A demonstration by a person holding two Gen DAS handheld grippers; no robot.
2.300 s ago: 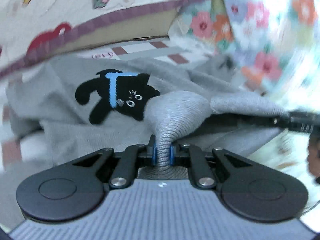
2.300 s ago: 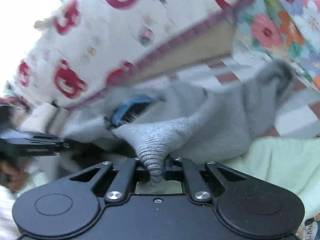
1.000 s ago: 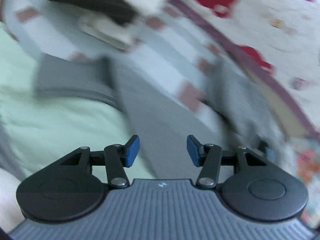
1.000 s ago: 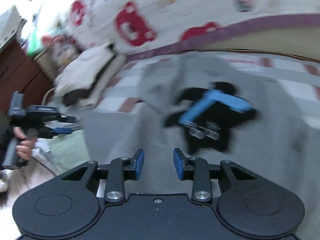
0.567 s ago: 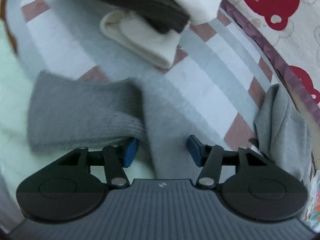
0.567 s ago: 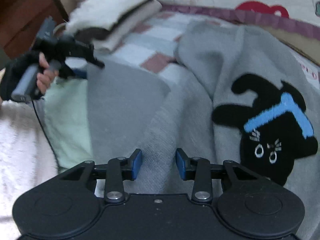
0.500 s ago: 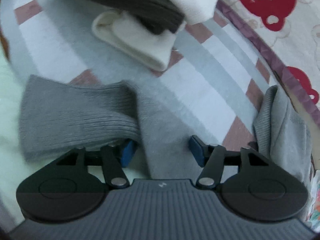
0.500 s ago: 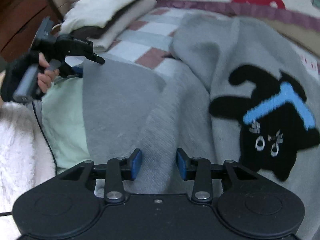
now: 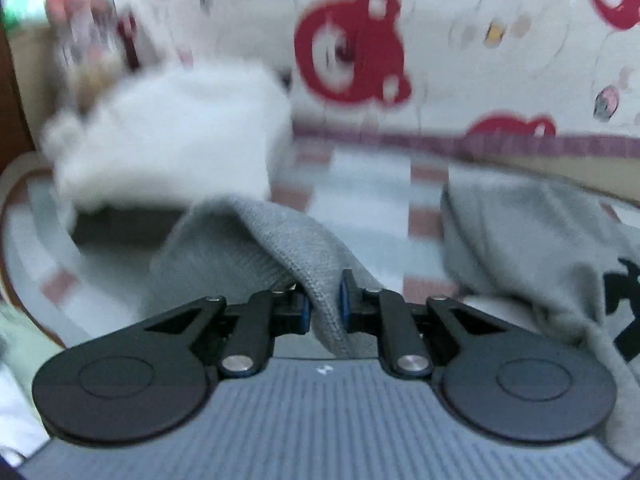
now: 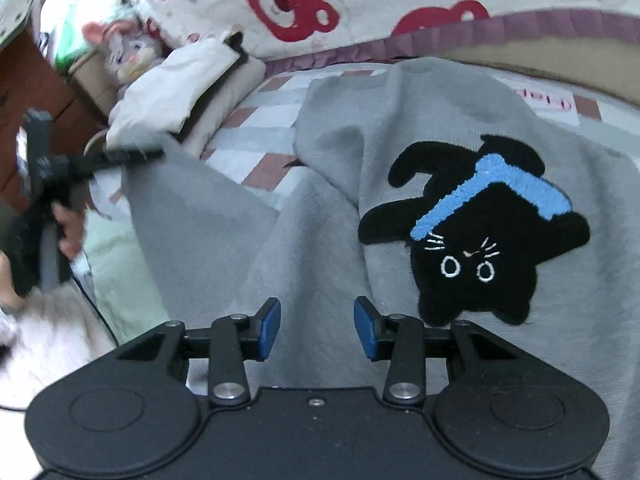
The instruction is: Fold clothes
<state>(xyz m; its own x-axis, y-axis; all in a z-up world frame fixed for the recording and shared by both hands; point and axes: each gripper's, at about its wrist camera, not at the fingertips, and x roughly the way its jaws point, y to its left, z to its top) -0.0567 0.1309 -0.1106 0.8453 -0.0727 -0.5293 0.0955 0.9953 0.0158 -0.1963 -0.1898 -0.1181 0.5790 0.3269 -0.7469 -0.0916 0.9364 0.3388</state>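
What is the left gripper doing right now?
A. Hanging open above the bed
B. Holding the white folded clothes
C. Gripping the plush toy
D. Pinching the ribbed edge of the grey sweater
D. In the left wrist view, the left gripper has its blue pads closed on a ribbed fold of the grey sweater, while the right gripper hangs open over the same sweater near its black cat patch.

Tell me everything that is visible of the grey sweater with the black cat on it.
The grey sweater is a soft knit with a fuzzy black cat patch that wears a blue band and has white stitched eyes and whiskers. It lies spread and creased on the checked bed sheet, the cat upside down in the right wrist view. One sleeve reaches left, where the left gripper is shut on its ribbed cuff. The right gripper hangs open above the body, holding nothing.
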